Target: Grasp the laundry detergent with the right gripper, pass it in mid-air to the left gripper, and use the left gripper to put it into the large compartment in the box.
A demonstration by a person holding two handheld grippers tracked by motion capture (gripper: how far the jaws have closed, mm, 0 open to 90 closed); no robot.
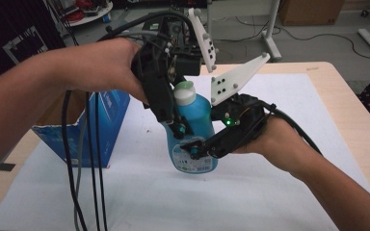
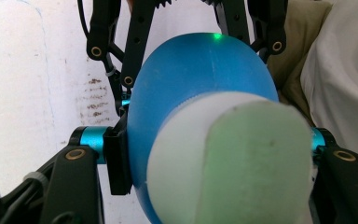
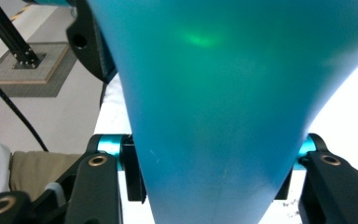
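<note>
Forearms reach in as the left claw point(image 1: 177, 126) clamps the blue bottle point(image 1: 195, 120) just below its pale cap point(image 1: 185, 92), likely steadying the top. Lower down, the right claw point(image 1: 196, 148) pinches the bottle's body, holding it upright over the table point(image 1: 270, 192), a blue box point(image 1: 94, 125) left of both claws.

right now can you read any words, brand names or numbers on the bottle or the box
Blue bottle: its white label low on the front carries print, too small and blurred to read.
Blue box: pale lettering near its top edge, too blurred to read.
Nothing else legible.
</note>
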